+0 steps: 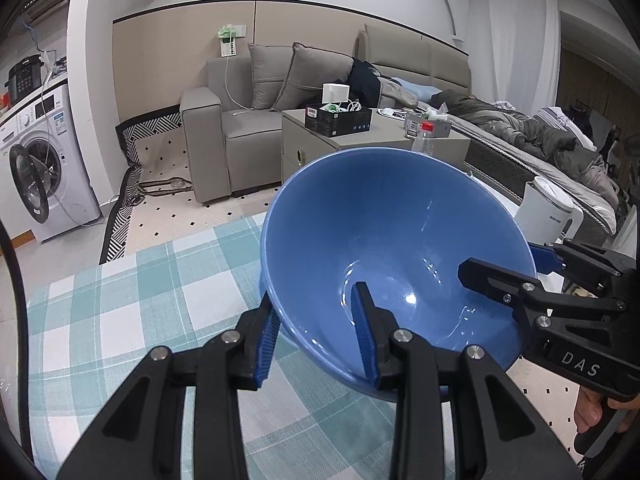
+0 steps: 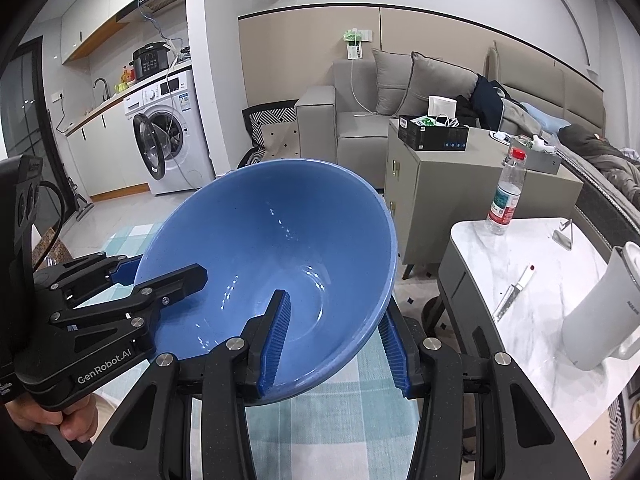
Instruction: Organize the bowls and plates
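Bowl (image 1: 400,248), blue, one only, held tilted in the air above the teal-checked counter (image 1: 140,300). Two grippers clamp its rim, one finger inside and one outside each: left hand-held gripper (image 1: 320,340) on the near edge, right hand-held gripper (image 2: 334,338) on the opposite side. Right view alone shows one knife (image 2: 514,292) and one water bottle (image 2: 507,196) on the marble table (image 2: 540,320); both views show one white kettle (image 1: 548,212).

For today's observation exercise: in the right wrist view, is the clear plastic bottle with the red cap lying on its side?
No. The clear plastic bottle with the red cap stands upright near the edge of the white marble-topped table.
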`<state>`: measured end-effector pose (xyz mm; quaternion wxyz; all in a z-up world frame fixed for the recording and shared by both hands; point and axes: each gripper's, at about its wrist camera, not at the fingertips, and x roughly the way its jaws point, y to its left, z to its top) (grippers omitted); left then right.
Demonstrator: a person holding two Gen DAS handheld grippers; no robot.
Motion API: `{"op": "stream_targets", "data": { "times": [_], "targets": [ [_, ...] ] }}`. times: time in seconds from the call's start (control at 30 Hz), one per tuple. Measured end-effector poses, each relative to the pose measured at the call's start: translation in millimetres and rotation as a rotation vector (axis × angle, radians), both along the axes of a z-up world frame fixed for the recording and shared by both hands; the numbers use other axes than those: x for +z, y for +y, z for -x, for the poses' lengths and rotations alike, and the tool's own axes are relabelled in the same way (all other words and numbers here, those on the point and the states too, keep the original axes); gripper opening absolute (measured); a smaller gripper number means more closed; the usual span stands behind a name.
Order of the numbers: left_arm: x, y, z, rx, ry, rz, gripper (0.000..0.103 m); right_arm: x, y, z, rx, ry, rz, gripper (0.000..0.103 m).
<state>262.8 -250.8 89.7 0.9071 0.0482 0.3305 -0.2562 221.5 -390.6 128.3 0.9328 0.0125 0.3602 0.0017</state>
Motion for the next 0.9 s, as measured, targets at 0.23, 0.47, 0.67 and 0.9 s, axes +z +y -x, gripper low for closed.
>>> {"op": "stream_targets", "data": {
  "times": [0.23,0.47,0.67,0.9],
  "targets": [
    [-5.2,-2.1,-10.2,0.013,0.001,-0.008,0.033,-4.1,-0.8,-13.7,-0.003,0.0,-0.008,0.046],
    [-14.6,-2.7,-22.0,0.027,0.017,-0.018,0.033,-12.6,-1.7,-32.0,-0.003,0.012,-0.013,0.046],
    [-23.3,-4.7,-29.9,0.033,0.036,-0.028,0.033,-25.6,-3.7,-44.6,-0.002,0.035,-0.015,0.046],
    [-33.7,-5.7,-38.2,0.04,0.052,-0.044,0.033,-38.0,-5.4,-54.6,-0.001,0.056,-0.005,0.046]
  ]
}}
